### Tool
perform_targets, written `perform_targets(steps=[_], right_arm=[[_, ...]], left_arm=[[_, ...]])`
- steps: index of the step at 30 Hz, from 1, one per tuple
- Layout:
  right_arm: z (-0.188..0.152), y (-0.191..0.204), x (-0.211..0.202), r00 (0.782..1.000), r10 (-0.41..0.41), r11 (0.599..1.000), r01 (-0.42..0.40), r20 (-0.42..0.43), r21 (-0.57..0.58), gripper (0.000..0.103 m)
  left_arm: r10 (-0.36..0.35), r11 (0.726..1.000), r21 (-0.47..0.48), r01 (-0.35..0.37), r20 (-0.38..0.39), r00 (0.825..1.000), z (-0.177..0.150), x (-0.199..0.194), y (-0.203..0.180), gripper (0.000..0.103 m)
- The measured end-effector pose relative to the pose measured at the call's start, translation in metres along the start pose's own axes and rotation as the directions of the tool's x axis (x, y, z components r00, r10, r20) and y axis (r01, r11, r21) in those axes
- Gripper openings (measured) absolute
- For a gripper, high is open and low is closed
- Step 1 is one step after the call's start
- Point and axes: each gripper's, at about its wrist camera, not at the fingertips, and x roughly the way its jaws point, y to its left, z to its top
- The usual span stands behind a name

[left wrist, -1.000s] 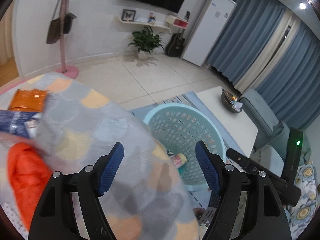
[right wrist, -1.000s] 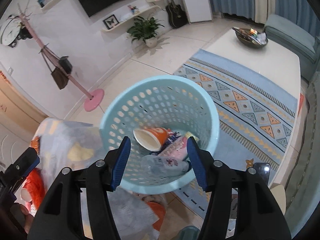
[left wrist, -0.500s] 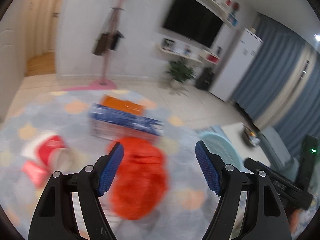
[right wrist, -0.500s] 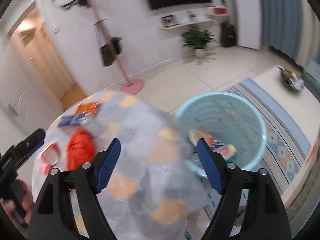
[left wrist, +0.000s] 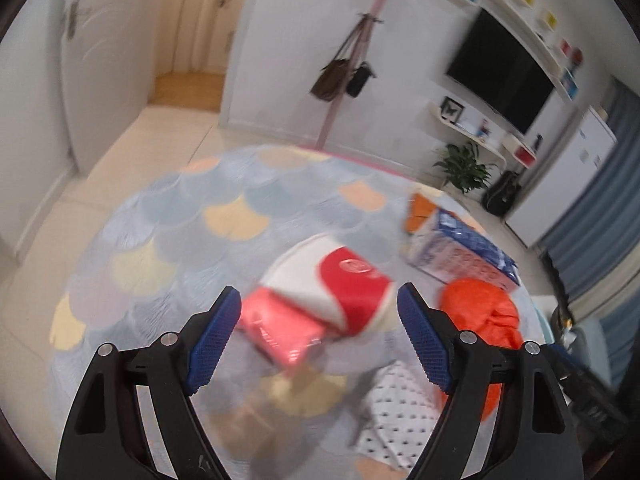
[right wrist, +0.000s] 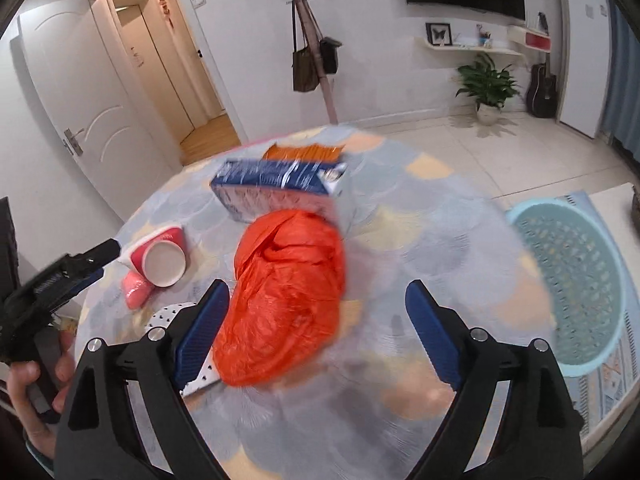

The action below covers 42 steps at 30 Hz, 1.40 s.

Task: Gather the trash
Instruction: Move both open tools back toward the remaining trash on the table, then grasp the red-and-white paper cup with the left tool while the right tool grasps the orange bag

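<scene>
I see the bench (right wrist: 440, 240) edge clear at right, basket (right wrist: 572, 280) on the floor just beside it. Right gripper (right wrist: 316, 328) angled down over the orange bag (right wrist: 288, 288), left gripper (left wrist: 320, 340) over the cup (left wrist: 340, 280); both fingers opening wide, holding nothing.

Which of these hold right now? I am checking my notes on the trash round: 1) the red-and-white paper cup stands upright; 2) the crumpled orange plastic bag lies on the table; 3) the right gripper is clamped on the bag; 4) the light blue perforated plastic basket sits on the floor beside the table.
1) False. The red-and-white paper cup lies on its side, its mouth facing the right wrist camera.
2) True. The crumpled orange plastic bag rests on the scallop-patterned tablecloth, in front of the blue carton.
3) False. The right gripper is opening, with nothing held; the bag lies beyond its fingers.
4) True. The light blue perforated plastic basket sits on the floor beside the table.
</scene>
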Motion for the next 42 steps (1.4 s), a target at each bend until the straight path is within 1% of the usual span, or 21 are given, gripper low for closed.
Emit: perform_targets(steps=[2,6,10,12,14,16,24,25,27,28,29,30,32,35,37,39,42], right_arm=[[-0.004,0.003,0.015,1.0,0.02,1.0,-0.02,-0.01,0.014,0.085],[-0.006,0.007,0.031,1.0,0.021,0.999,-0.021,-0.02,0.027,0.085],[-0.008,0.009,0.04,1.0,0.002,1.0,-0.001,-0.024,0.022,0.085],[-0.011,0.008,0.045,0.999,-0.006,1.0,0.007,-0.037,0.025,0.085],[-0.01,0.009,0.043,1.0,-0.021,1.0,0.021,-0.019,0.019,0.085],[-0.012,0.009,0.044,0.999,-0.024,1.0,0.024,-0.022,0.013,0.084],[-0.014,0.023,0.049,0.998,-0.039,0.998,0.037,-0.039,-0.053,0.056],[-0.015,0.024,0.049,0.998,-0.043,0.998,0.041,-0.036,-0.057,0.055],[-0.016,0.027,0.047,0.998,-0.046,0.997,0.044,-0.03,-0.065,0.045],[-0.017,0.028,0.046,0.999,-0.045,0.997,0.042,-0.029,-0.068,0.041],[-0.018,0.028,0.046,0.999,-0.04,0.997,0.037,-0.029,-0.07,0.036],[-0.018,0.028,0.045,0.999,-0.035,0.997,0.033,-0.028,-0.072,0.033],[-0.019,0.028,0.042,0.999,-0.032,0.997,0.03,-0.018,-0.074,0.03],[-0.019,0.028,0.039,1.0,-0.023,0.997,0.023,-0.007,-0.073,0.028],[-0.019,0.026,0.034,1.0,-0.008,0.997,0.009,0.017,-0.071,0.026],[-0.02,0.025,0.026,0.998,0.015,0.997,-0.011,0.054,-0.075,0.025],[-0.024,0.025,0.008,0.99,0.052,0.995,-0.04,0.133,-0.091,0.024]], left_arm=[[-0.006,1.0,-0.017,0.006,-0.013,1.0,-0.001,0.004,0.005,0.079],[-0.013,1.0,0.001,0.013,-0.027,1.0,0.001,0.012,0.006,0.079],[-0.029,0.999,0.039,0.032,-0.068,0.997,0.002,0.028,-0.005,0.079],[-0.038,0.998,0.054,0.042,-0.063,0.997,0.001,0.033,-0.009,0.08],[-0.04,0.996,0.072,0.044,-0.064,0.997,0.003,0.037,-0.014,0.083],[-0.044,0.995,0.086,0.05,-0.07,0.997,0.004,0.042,-0.02,0.084],[-0.059,0.988,0.14,0.071,-0.087,0.994,0.003,0.056,-0.041,0.083],[-0.071,0.987,0.14,0.083,-0.09,0.993,0.003,0.057,-0.042,0.08],[-0.091,0.985,0.136,0.103,-0.093,0.991,0.004,0.059,-0.044,0.074],[-0.107,0.984,0.129,0.119,-0.095,0.99,0.004,0.059,-0.044,0.069],[-0.121,0.983,0.125,0.133,-0.098,0.988,0.004,0.06,-0.044,0.06],[-0.132,0.982,0.126,0.144,-0.102,0.986,0.003,0.06,-0.044,0.055],[-0.142,0.98,0.125,0.155,-0.102,0.985,0.001,0.06,-0.043,0.054],[-0.165,0.98,0.096,0.175,-0.103,0.981,-0.001,0.059,-0.038,0.053],[-0.169,0.98,0.087,0.177,-0.099,0.981,-0.003,0.057,-0.035,0.053],[-0.166,0.98,0.093,0.174,-0.086,0.982,-0.004,0.054,-0.034,0.053],[-0.194,0.976,0.09,0.199,-0.069,0.979,-0.005,0.044,-0.034,0.053]])
